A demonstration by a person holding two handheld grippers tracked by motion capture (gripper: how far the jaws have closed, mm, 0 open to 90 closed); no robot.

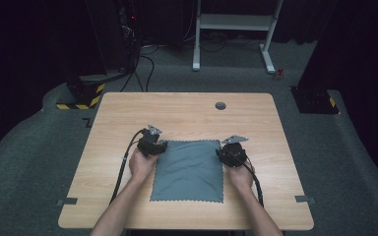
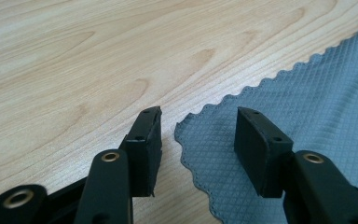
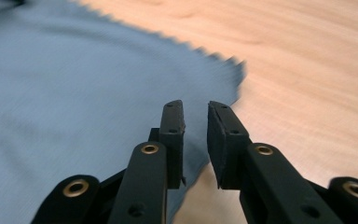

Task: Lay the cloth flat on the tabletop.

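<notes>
A grey-blue cloth [image 1: 187, 169] with scalloped edges lies flat on the wooden table [image 1: 177, 110]. My left gripper [image 1: 162, 146] is at the cloth's far left corner. In the left gripper view it [image 2: 198, 112] stands open, low over the wood, and the corner of the quilted cloth [image 2: 307, 93] lies between and under its jaws, unpinched. My right gripper [image 1: 221, 152] is at the far right corner. In the right gripper view its jaws [image 3: 196, 105] stand a narrow gap apart above the edge of the cloth [image 3: 74, 93], with nothing between them.
A round cable hole [image 1: 220, 105] sits in the table's far middle. Small tape strips mark the left [image 1: 67, 201] and right [image 1: 305, 199] near edges. Beyond the table are a white desk frame [image 1: 234, 22] and a yellow-black striped base [image 1: 81, 96] on the floor.
</notes>
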